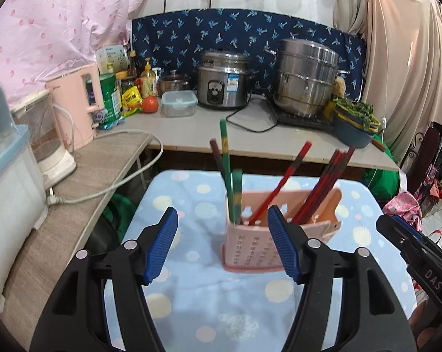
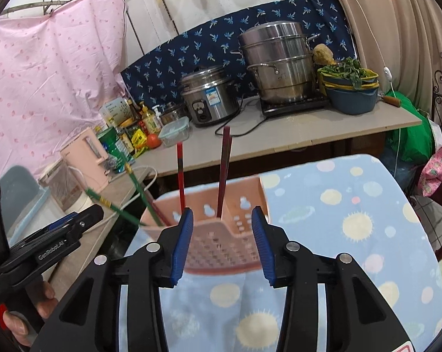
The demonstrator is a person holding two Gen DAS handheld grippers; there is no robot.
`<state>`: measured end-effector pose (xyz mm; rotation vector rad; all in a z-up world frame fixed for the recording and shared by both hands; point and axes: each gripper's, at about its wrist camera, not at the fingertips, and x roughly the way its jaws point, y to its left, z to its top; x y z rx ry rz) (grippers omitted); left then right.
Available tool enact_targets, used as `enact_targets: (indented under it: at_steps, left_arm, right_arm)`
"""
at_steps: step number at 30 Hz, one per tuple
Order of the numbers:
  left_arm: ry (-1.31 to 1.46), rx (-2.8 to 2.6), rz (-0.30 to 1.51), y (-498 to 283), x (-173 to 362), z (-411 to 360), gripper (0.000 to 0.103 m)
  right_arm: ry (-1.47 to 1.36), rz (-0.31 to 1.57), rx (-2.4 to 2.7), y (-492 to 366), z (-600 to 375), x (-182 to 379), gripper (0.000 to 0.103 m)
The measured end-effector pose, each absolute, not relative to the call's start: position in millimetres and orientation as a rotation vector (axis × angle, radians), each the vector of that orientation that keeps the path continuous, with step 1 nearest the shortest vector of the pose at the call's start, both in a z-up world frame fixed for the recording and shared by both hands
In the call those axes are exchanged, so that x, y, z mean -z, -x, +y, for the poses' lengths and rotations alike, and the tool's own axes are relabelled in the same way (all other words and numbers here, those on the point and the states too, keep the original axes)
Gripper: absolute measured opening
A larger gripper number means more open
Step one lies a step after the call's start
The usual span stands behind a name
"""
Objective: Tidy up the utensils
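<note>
Red and green chopsticks (image 1: 282, 187) stand in a pink perforated plastic holder (image 1: 250, 246) on a spotted blue cloth (image 1: 209, 287); steel rice cooker (image 1: 224, 83) on the counter (image 1: 206, 129) at twelve o'clock behind.

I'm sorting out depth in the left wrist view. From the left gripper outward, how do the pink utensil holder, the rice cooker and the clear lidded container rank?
From the left gripper:
1. Pink utensil holder, just ahead on the dotted cloth.
2. Clear lidded container, counter, left of centre.
3. Rice cooker, slightly behind it, against the blue fabric.
</note>
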<state>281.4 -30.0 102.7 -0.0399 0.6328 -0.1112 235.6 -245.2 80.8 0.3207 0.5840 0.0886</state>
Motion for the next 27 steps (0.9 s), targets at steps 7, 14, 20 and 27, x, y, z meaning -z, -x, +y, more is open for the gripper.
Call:
enact_targets:
  at_steps: [7, 14, 20, 27]
  left_arm:
    - [0.019, 0.066, 0.681, -252, -79, -23, 0.069]
    - [-0.017, 0.014, 0.684, -224, -65, -19, 0.084]
    - [-0.036, 0.008, 0.686, -202, -57, -22, 0.091]
    - [-0.032, 0.02, 0.725, -181, -44, -29, 0.093]
  right_arm:
    - [-0.249, 0.621, -0.033, -197, -234, -61, 0.049]
    - [-0.219, 0.65, 0.016, -166, -234, -49, 0.059]
    - [-0.18, 0.646, 0.043, -143, -230, -47, 0.062]
    - [-0.198, 0.654, 0.028, -123, -229, -45, 0.074]
